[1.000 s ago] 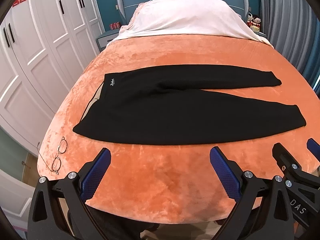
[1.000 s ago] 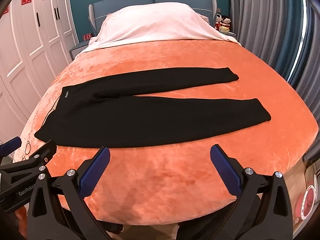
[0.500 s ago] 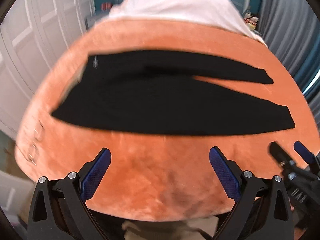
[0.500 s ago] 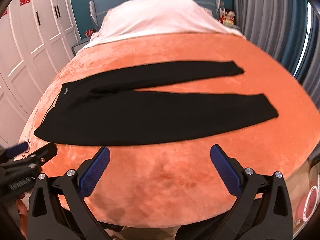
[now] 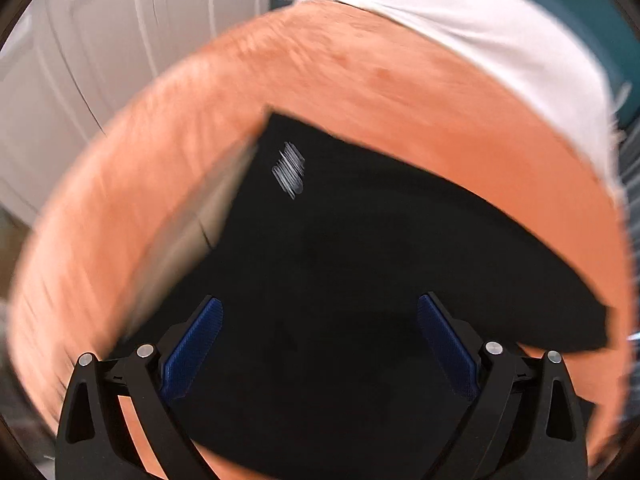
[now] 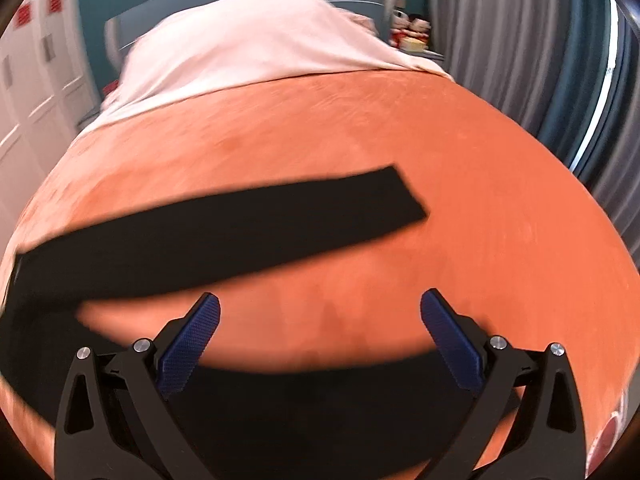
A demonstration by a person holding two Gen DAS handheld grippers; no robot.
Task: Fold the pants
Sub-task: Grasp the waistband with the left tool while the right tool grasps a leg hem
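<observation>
Black pants [image 5: 360, 248] lie flat on the orange blanket [image 5: 360, 80], with a small white logo [image 5: 289, 168] near the waistband. My left gripper [image 5: 320, 344] hovers open over the waist end, nothing between its blue pads [image 5: 192, 348]. In the right wrist view the far leg [image 6: 240, 224] stretches across the blanket and the near leg [image 6: 320, 400] lies under my right gripper [image 6: 320, 336], which is open and holds nothing. Both views are blurred by motion.
A white duvet [image 6: 256, 44] covers the head of the bed. White wardrobe doors [image 5: 80, 40] stand to the left. Grey curtains [image 6: 520, 40] hang on the right, with small toys [image 6: 408, 32] on a bedside stand.
Both grippers have moved forward and down from the bed's foot to just above the pants: the left over the waist, the right over the legs. The pants have not moved.
</observation>
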